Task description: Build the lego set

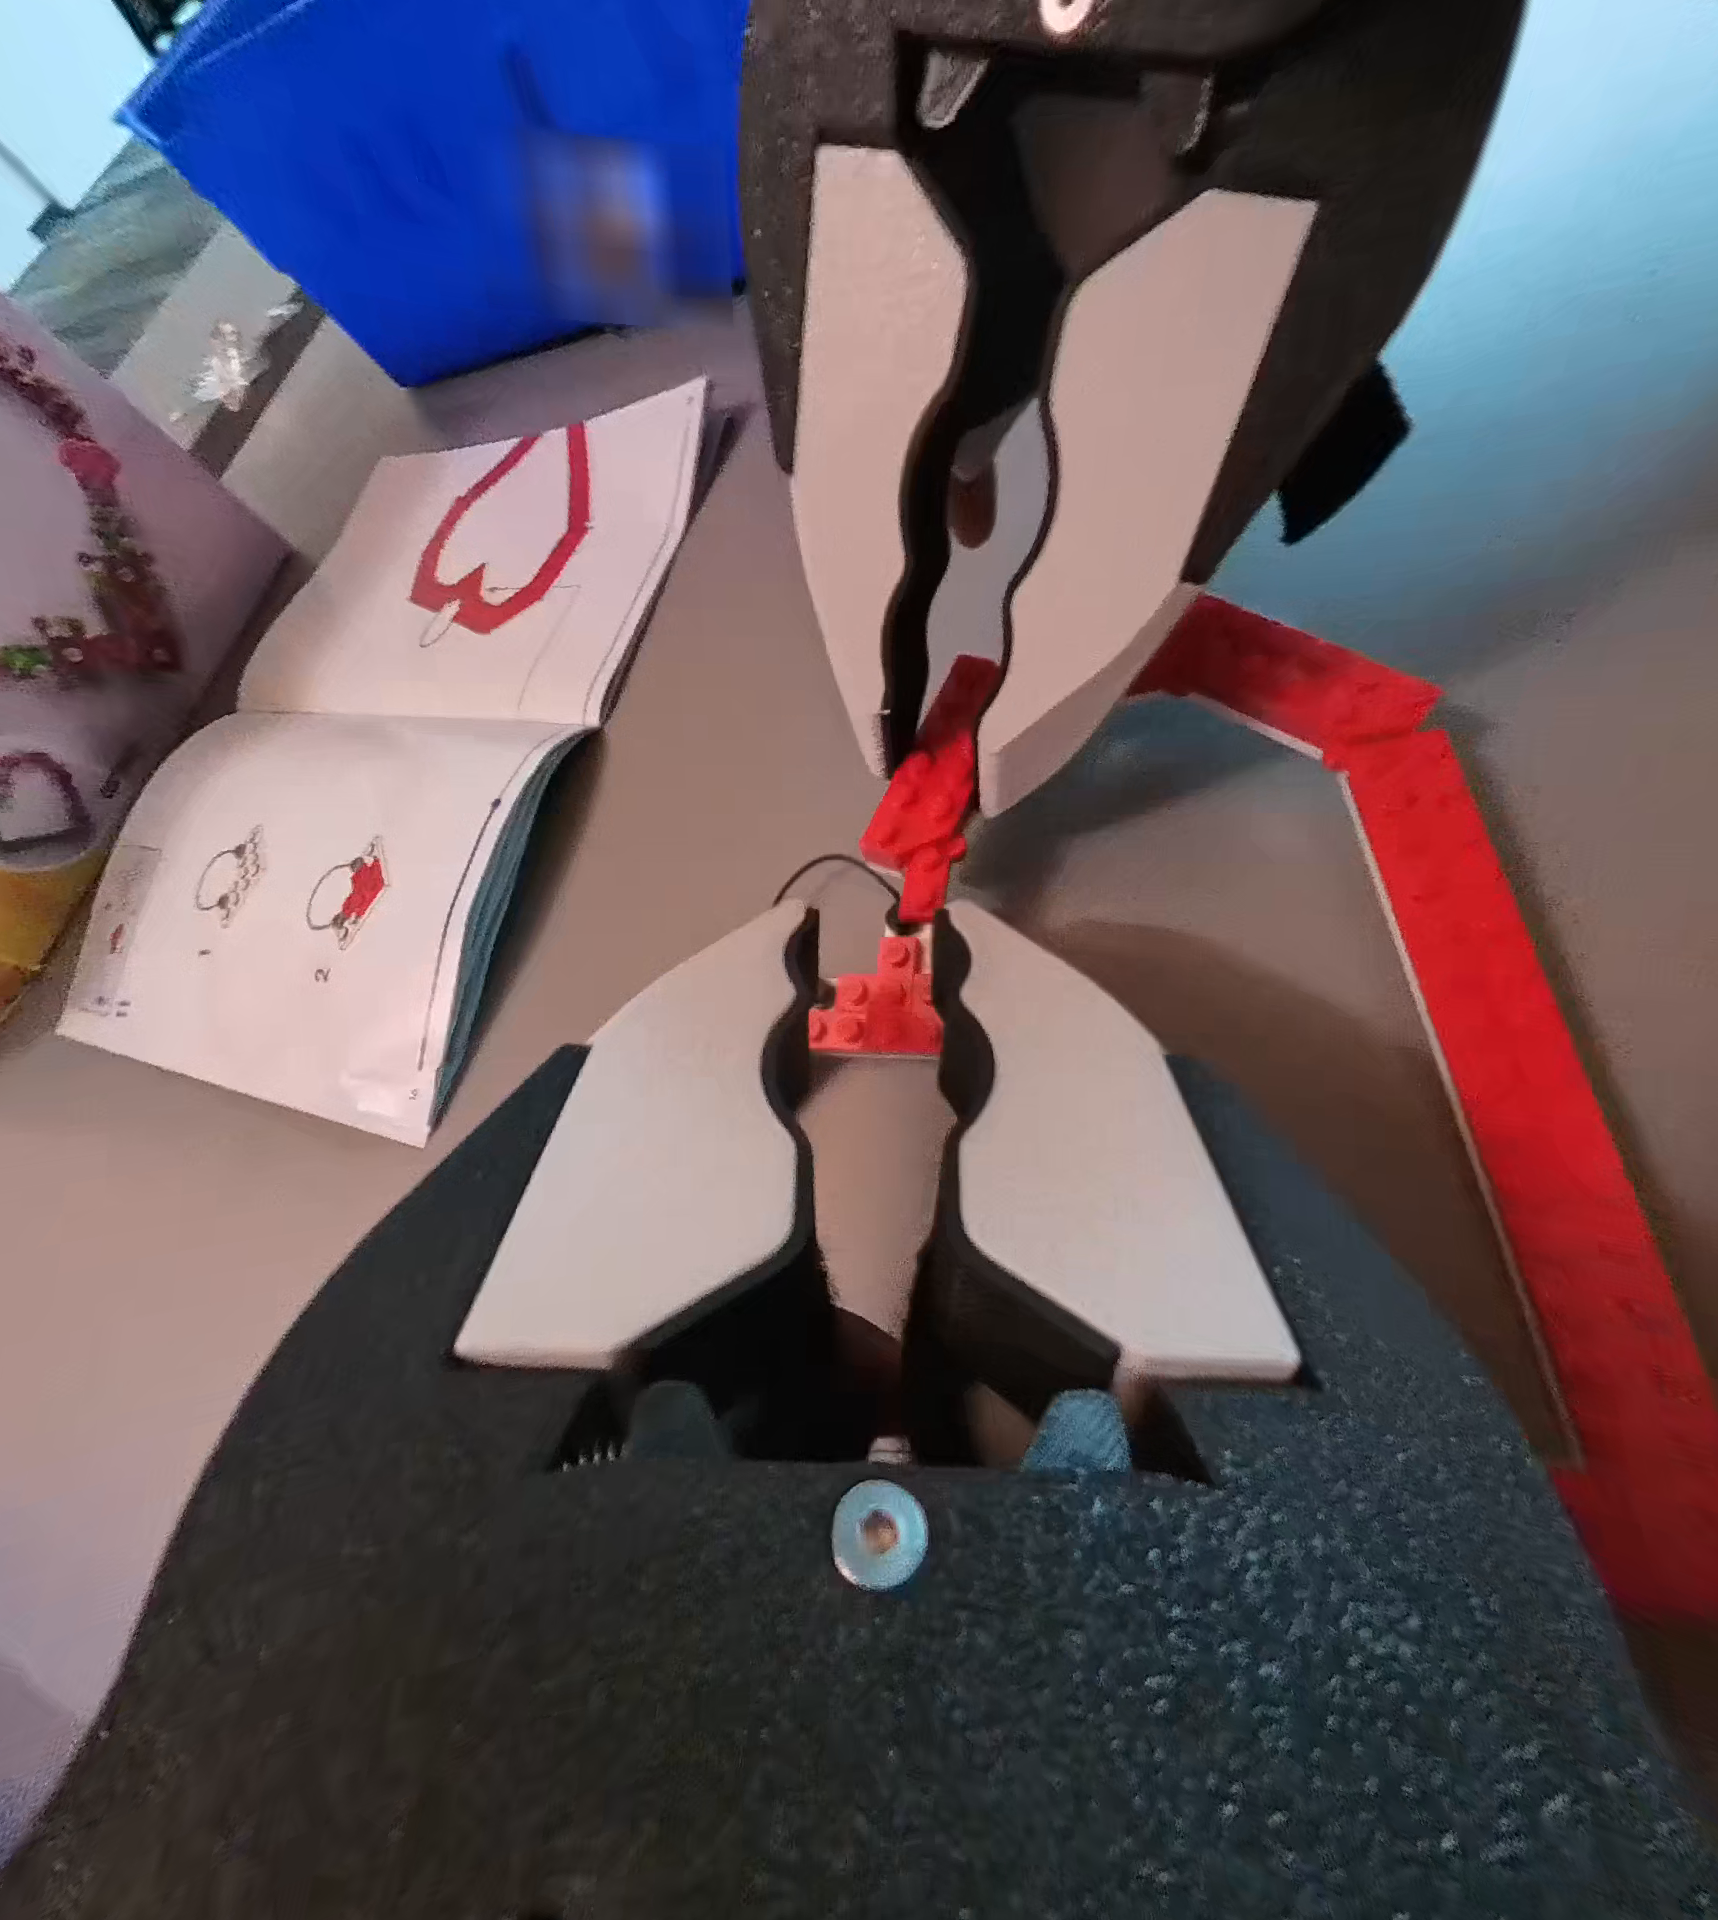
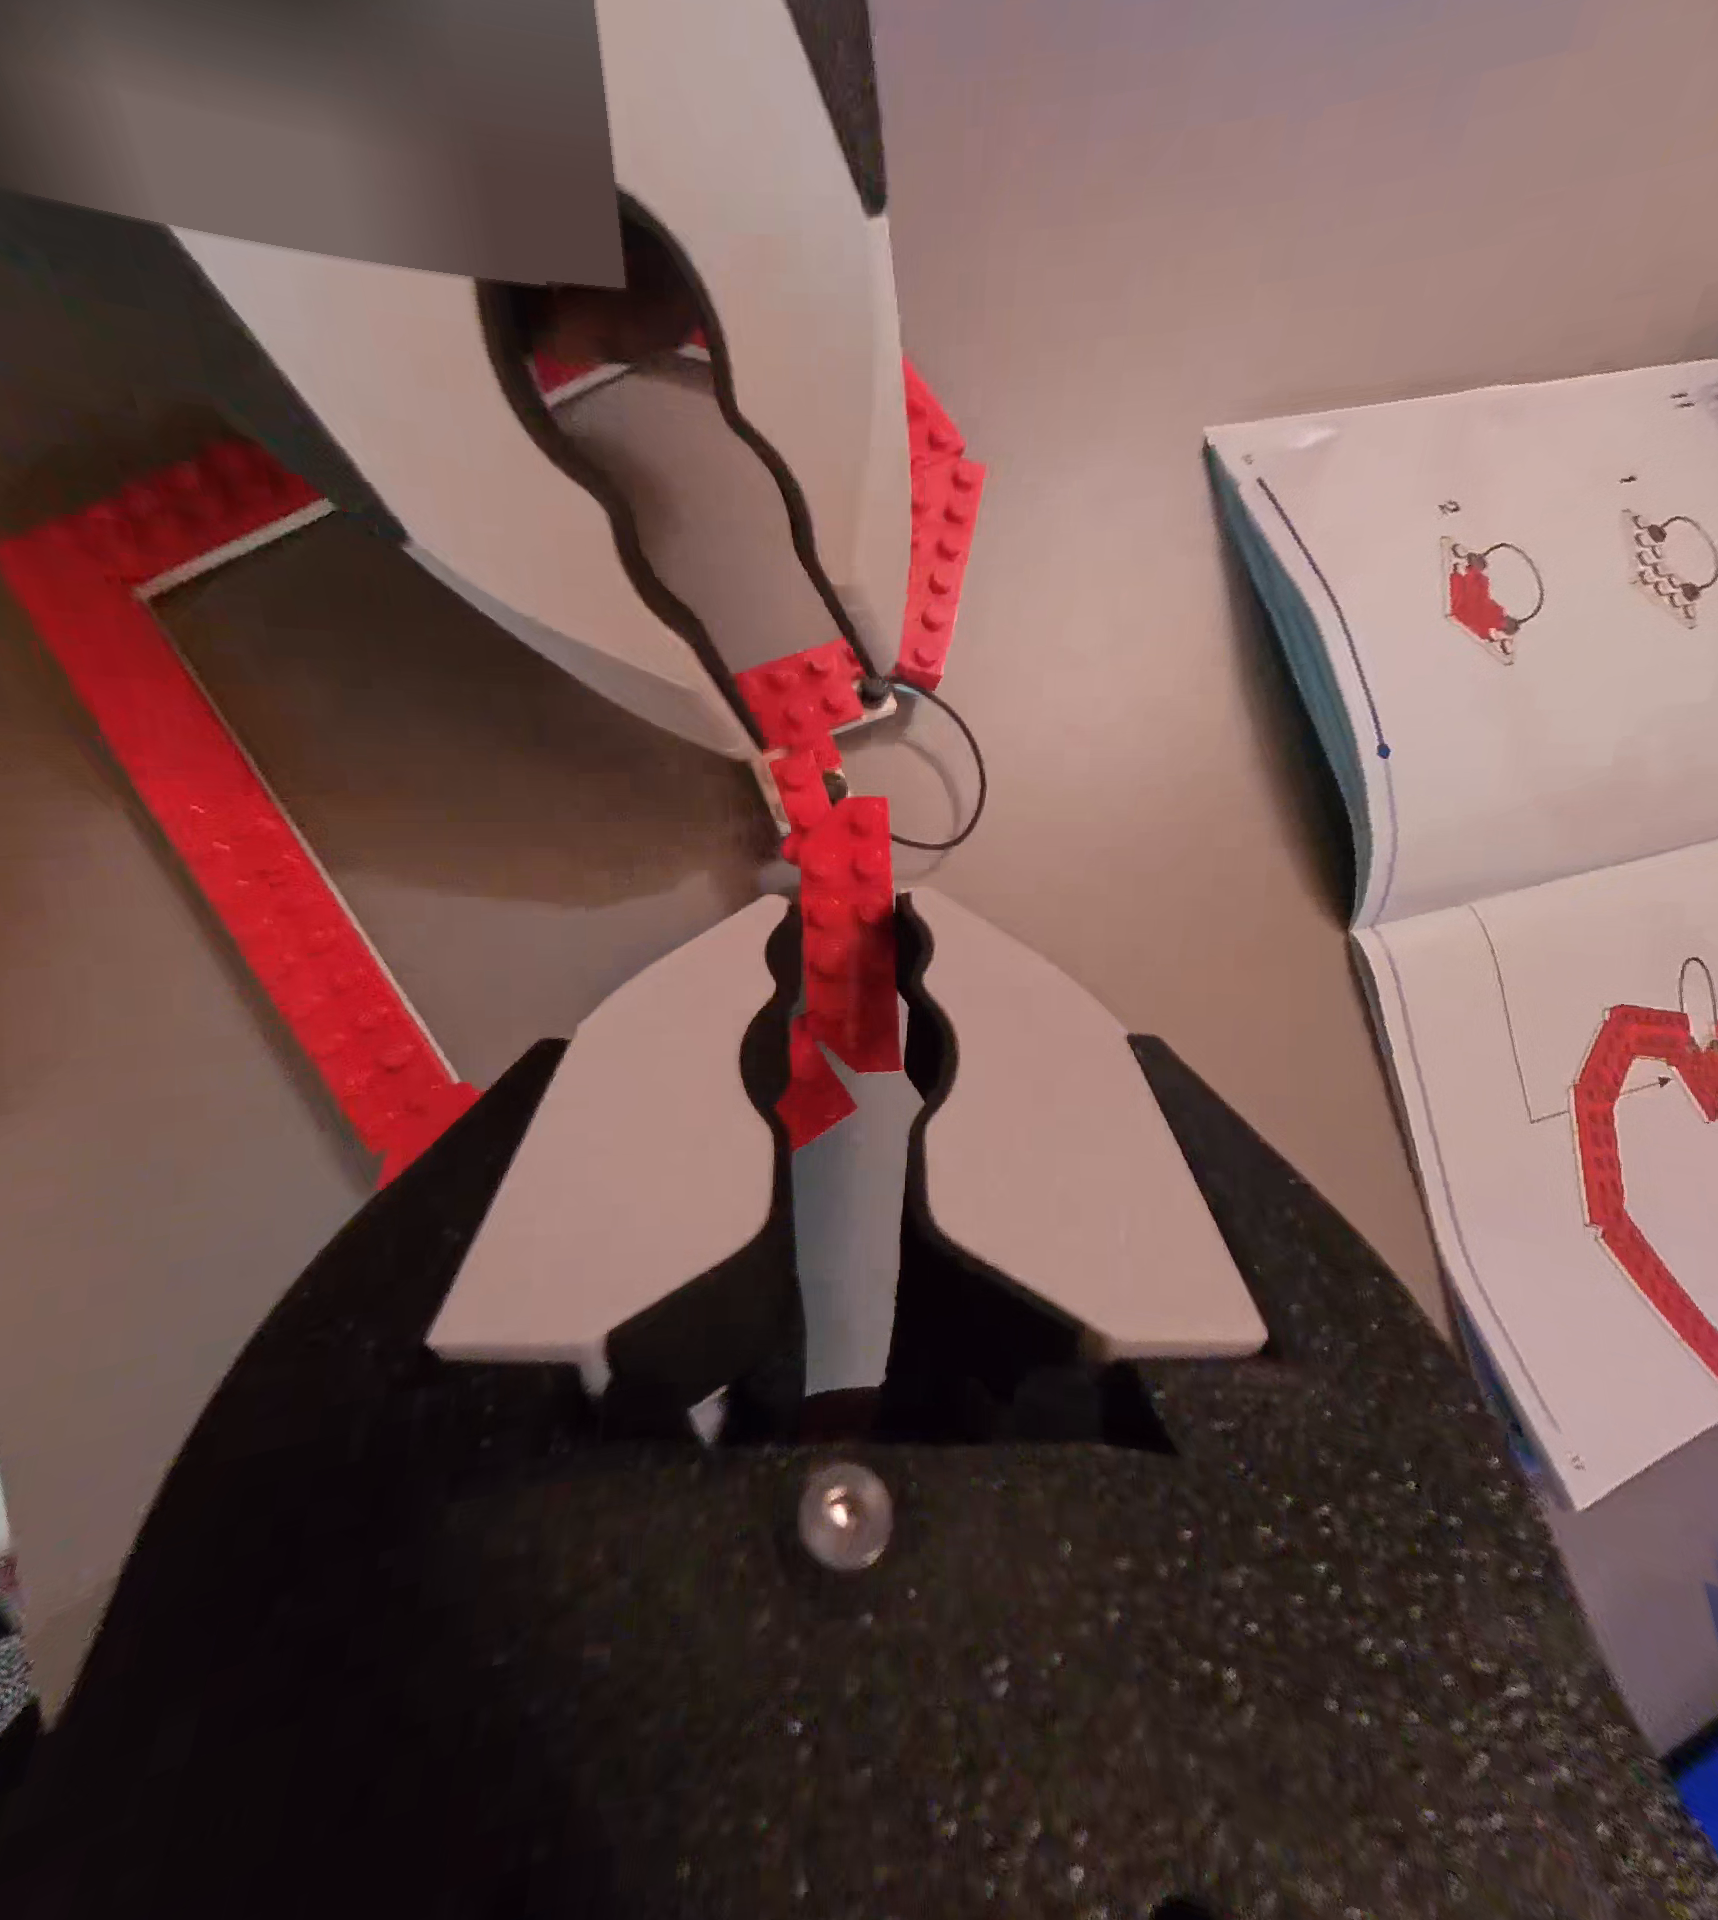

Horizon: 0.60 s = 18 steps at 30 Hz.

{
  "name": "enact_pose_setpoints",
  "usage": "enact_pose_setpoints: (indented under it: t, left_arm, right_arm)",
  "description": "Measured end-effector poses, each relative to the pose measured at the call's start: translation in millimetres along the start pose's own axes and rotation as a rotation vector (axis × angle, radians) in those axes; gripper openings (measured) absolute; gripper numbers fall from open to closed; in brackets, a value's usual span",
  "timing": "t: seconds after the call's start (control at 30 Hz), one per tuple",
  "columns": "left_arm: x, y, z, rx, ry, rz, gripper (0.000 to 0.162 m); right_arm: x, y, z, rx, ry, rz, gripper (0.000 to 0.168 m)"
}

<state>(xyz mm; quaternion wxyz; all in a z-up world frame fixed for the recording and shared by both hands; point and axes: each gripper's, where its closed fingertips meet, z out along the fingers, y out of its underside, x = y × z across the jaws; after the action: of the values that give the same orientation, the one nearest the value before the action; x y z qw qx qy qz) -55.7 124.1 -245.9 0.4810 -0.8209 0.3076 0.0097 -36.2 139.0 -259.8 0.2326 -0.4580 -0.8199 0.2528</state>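
In the left wrist view my left gripper [image 1: 876, 920] is shut on a small red-and-white brick assembly [image 1: 881, 1008] that carries a thin black loop [image 1: 834, 864]. My right gripper [image 1: 933, 774] comes in from the top, shut on a red plate [image 1: 922, 795]. The plate's lower end touches the assembly's far edge. In the right wrist view my right gripper [image 2: 844, 909] holds the red plate [image 2: 850, 956] upright. My left gripper [image 2: 813, 717] holds the assembly [image 2: 803, 691] and loop [image 2: 974, 779] just beyond it. A large red heart frame [image 1: 1520, 1039] lies flat on the table; it also shows in the right wrist view [image 2: 242, 790].
An open instruction booklet [image 1: 367, 883] lies left of the grippers and shows at the right in the right wrist view [image 2: 1561, 727]. The set's box [image 1: 24, 520] stands at the far left. A blue bin [image 1: 439, 177] stands behind. The grey table [image 1: 55, 1299] runs below. Both grippers' tips are close together, under 4 cm apart.
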Motion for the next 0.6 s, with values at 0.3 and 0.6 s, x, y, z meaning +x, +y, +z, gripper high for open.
enact_pose_setpoints:
  t: [0.3, 0.6]
  left_arm:
    - [13, 2, 4, -0.015, -0.025, 0.018, 0.013]
    - [22, -2, 3, -0.040, 0.049, 0.051, 0.017]
  right_arm:
    - [-10, 1, -2, 0.033, 0.009, 0.049, 0.017]
    - [-13, -7, -9, 0.114, 0.020, 0.045, 0.017]
